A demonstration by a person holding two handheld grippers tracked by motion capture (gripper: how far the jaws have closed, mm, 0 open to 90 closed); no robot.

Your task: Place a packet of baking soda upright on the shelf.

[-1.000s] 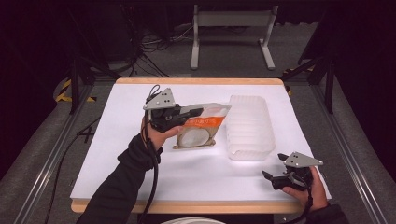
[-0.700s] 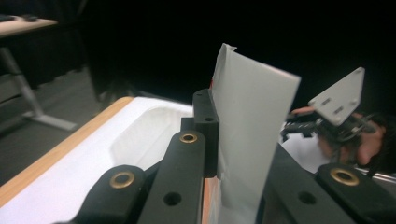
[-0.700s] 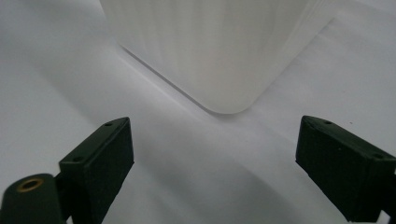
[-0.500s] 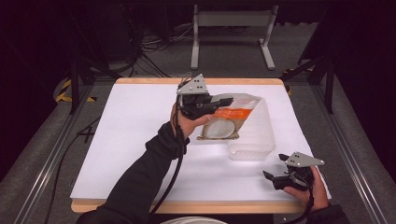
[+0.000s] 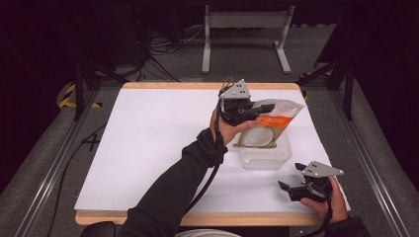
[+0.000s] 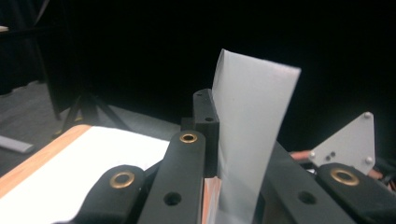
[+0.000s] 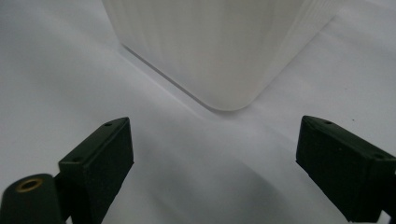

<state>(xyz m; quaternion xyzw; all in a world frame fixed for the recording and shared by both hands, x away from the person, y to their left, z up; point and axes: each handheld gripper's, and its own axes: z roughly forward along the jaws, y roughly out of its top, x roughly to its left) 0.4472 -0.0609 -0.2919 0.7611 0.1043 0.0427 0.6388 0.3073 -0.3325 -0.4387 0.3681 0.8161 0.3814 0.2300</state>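
We record the left gripper [image 5: 261, 109] clamped on the pouch [image 5: 267, 129], carried from the table's [image 5: 148, 148] middle toward three o'clock, now above the clear container [image 5: 264, 157]; lowering seems next; right gripper [image 5: 292, 178] idle, jaws wide, empty.

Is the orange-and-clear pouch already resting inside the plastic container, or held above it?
Held above it. The left gripper is clamped on the pouch by its top edge, and the pouch hangs over the container, not down inside.
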